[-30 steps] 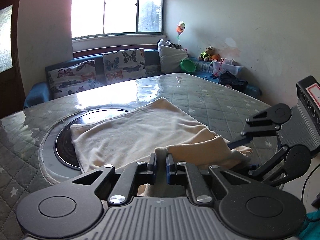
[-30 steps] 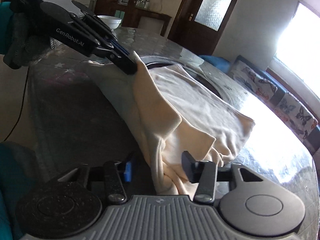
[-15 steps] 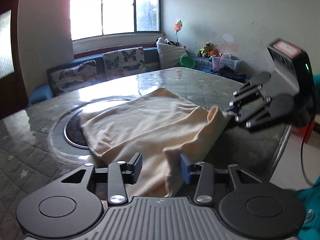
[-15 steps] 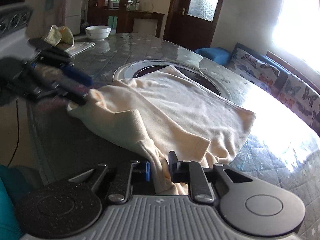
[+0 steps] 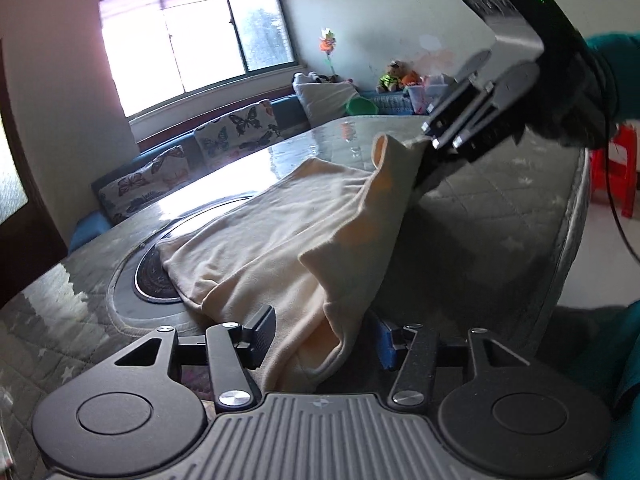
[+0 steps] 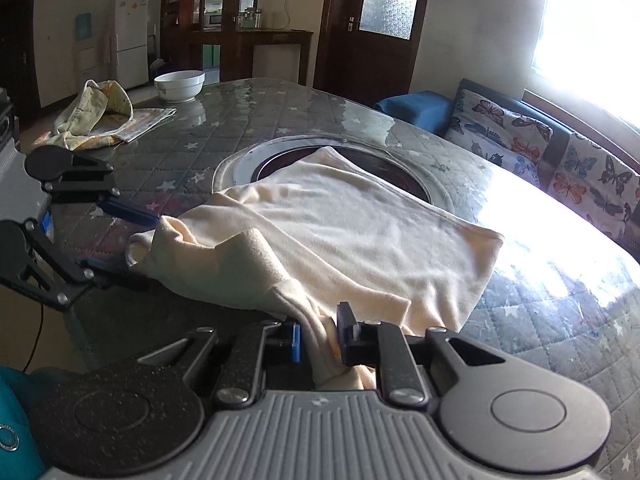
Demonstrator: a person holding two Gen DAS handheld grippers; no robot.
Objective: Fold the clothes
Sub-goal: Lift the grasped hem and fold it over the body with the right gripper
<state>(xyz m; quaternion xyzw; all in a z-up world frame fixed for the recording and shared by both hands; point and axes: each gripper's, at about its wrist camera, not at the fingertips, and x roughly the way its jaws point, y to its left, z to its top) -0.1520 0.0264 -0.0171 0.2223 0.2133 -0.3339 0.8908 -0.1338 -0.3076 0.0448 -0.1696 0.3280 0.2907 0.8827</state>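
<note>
— Soft cream fleece garment (image 6: 352, 232), lying across quilted star-print table cover (image 6: 240, 128), partly over round glass inset (image 5: 154, 280)?

— Yes. Near corner bunched, pinched tight in right gripper (image 6: 318, 338). Left gripper (image 5: 324, 334) spread wide, fabric edge draped loose between jaws.

— Beyond?

— White ceramic bowl (image 6: 180, 86), crumpled patterned cloth (image 6: 100, 116), butterfly cushions (image 6: 560, 160) along bench.

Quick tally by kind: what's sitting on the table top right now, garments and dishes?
Cream garment being folded: 1
Patterned garment, crumpled at the far corner: 1
White bowl: 1
Total: 3
</note>
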